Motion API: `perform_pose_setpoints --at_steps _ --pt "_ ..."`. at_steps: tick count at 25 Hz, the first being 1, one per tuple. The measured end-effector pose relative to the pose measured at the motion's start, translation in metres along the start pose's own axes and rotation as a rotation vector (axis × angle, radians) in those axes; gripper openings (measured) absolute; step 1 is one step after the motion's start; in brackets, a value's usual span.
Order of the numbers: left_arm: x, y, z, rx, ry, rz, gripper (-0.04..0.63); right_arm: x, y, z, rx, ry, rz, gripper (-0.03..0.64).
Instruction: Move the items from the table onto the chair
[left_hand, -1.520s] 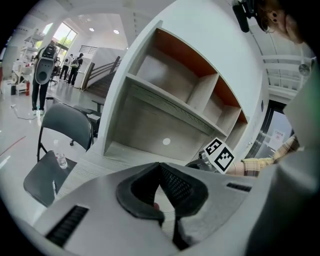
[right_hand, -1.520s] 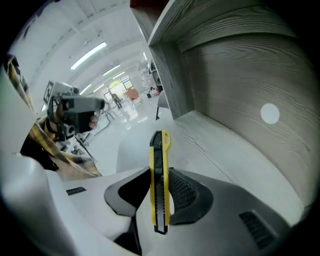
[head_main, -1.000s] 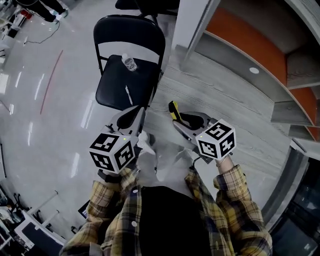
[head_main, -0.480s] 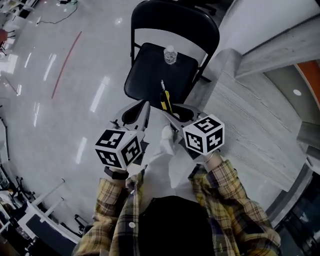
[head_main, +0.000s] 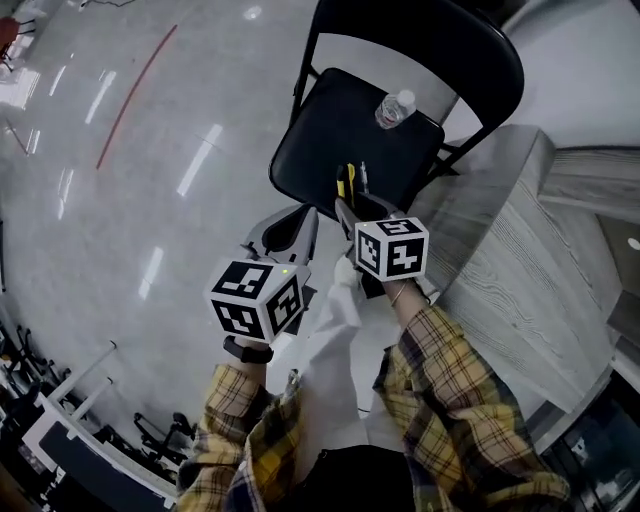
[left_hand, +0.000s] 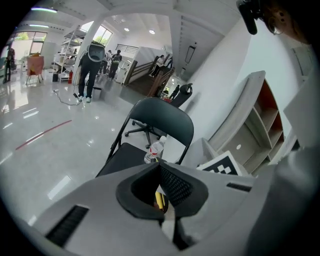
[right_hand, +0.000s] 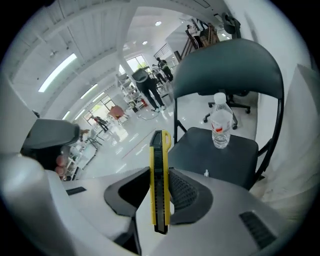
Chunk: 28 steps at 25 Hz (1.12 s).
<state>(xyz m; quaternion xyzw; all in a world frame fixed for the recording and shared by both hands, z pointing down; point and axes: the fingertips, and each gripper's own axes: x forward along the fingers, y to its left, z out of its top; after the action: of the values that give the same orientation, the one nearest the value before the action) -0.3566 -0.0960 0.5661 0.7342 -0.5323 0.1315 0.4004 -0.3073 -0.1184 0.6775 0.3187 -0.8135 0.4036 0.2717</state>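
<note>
Where the pads of the right gripper meet, we find them clamped on a yellow utility knife, held on edge with its tip projecting beyond the jaws. The left gripper, just to the left, has its jaws together on nothing. The knife hangs over the near edge of the chair seat. We judge that the knife should be lowered close to the bare seat before it is released, so that it neither bounces nor slides off. A pen lies just right of the knife's tip, and a water bottle stands upright at the far right. The table flanks the chair on the right. We advise setting the knife down left of the pen.
</note>
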Motion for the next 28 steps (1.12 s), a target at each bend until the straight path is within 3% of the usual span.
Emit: perform_pose_setpoints --at_steps 9,16,23,28 --pt "0.051 0.041 -0.053 -0.079 0.048 -0.001 0.003 0.105 -0.073 -0.04 -0.019 0.163 -0.143 0.127" --pt "0.042 0.061 -0.084 -0.119 0.077 0.028 0.003 0.139 -0.097 -0.079 -0.052 0.278 -0.218 0.127" --pt "0.037 0.065 -0.091 -0.12 0.079 0.044 0.003 0.151 -0.109 -0.088 -0.011 0.297 -0.221 0.127" --pt "0.039 0.062 -0.091 -0.107 0.069 0.041 0.003 0.147 -0.106 -0.078 0.028 0.235 -0.189 0.13"
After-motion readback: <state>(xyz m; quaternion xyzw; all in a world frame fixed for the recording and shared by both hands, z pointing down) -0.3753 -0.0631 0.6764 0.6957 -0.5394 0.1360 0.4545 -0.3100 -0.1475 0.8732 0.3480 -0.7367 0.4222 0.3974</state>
